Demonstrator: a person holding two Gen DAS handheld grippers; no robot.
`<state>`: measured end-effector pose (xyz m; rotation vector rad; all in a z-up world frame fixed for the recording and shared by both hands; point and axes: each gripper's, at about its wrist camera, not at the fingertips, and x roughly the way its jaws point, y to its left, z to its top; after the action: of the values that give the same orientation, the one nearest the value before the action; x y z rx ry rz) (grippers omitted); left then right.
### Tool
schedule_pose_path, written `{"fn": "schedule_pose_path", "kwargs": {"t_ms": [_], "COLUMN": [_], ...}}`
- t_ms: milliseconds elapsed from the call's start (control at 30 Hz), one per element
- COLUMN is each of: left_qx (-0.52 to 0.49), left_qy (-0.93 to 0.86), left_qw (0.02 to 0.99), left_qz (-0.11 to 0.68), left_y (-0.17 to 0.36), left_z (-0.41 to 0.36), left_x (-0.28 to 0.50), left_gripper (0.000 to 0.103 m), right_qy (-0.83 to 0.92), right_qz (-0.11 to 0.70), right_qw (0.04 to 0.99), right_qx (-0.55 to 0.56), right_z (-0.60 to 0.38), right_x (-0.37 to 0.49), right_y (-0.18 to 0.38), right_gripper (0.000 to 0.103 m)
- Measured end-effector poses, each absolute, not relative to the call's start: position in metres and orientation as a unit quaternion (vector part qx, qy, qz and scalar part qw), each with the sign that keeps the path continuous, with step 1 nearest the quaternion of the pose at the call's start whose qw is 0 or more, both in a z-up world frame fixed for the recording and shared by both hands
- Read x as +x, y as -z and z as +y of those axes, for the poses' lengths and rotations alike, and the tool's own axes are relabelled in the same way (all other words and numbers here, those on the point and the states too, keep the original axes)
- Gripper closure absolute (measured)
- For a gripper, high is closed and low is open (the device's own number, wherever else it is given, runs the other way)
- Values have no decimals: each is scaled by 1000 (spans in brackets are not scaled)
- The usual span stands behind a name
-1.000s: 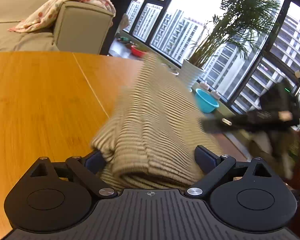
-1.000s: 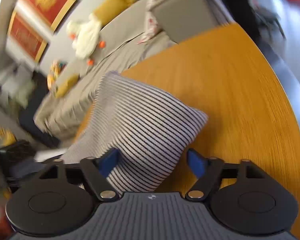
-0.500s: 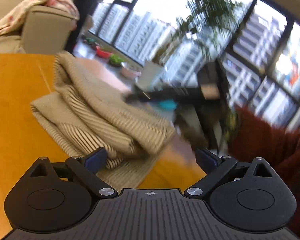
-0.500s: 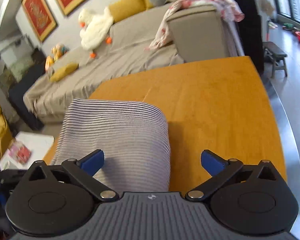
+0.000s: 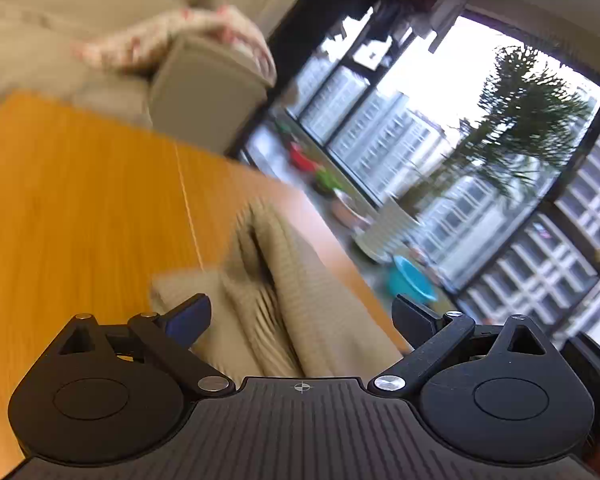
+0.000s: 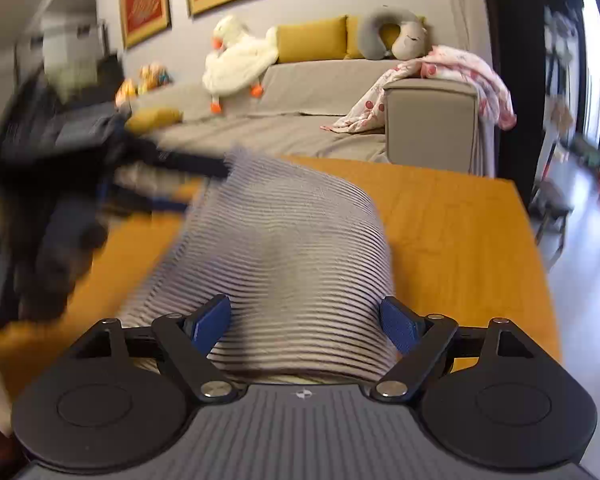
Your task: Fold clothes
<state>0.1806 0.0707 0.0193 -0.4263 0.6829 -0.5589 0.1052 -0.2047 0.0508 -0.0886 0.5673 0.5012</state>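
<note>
A folded striped garment (image 6: 292,240) lies as a thick bundle on the orange wooden table (image 6: 460,240). My right gripper (image 6: 306,322) is narrowed onto the bundle's near end, with both blue pads against the cloth. In the left wrist view the same garment (image 5: 284,280) looks beige and ribbed. It runs away from the camera between the fingers of my left gripper (image 5: 300,316), which stand wide apart. The right wrist view shows the left gripper (image 6: 196,186) as a dark blur at the garment's far left edge, with its fingers spread.
The table edge (image 5: 340,248) runs close along the garment's right side, with floor and a blue basin (image 5: 412,284) beyond it. A grey sofa (image 6: 428,120) with a pink blanket stands behind the table. A potted palm (image 5: 512,144) stands by the windows.
My right gripper's fingers have come closer together on the garment after standing wide half a second ago. The left gripper has swung back toward the garment's other end and stays open.
</note>
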Motion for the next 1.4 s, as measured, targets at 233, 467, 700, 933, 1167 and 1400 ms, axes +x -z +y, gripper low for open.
{"fn": "schedule_pose_path", "kwargs": {"t_ms": [233,467,700,933,1167,1400], "left_qx": [-173,-257,-267,-243,-258,-264], "left_qy": [177,162,174,222,251,271], "left_qw": [908,897,899,887,856,845], "left_qz": [338,322,299,325,371,379], "left_y": [-5,-10,-30,-19,7,16], "left_z": [67,116,113,77,48,35], "left_x": [219,184,131,109,124,132], "left_gripper": [18,15,17,24,50,58], "right_qy": [-222,-193,-245,-212,-211,-309], "right_qz": [249,174,151,147,133,134], "right_qw": [934,950,918,914,911,920], "right_qx": [-129,-176,-272,-313,-327,-198], "right_z": [-210,-197,-138,-129,-137,-160], "right_x": [112,94,68,75,76,65], "right_y": [-53,-80,-61,-47,-36,-118], "right_gripper": [21,21,36,61,62,85]}}
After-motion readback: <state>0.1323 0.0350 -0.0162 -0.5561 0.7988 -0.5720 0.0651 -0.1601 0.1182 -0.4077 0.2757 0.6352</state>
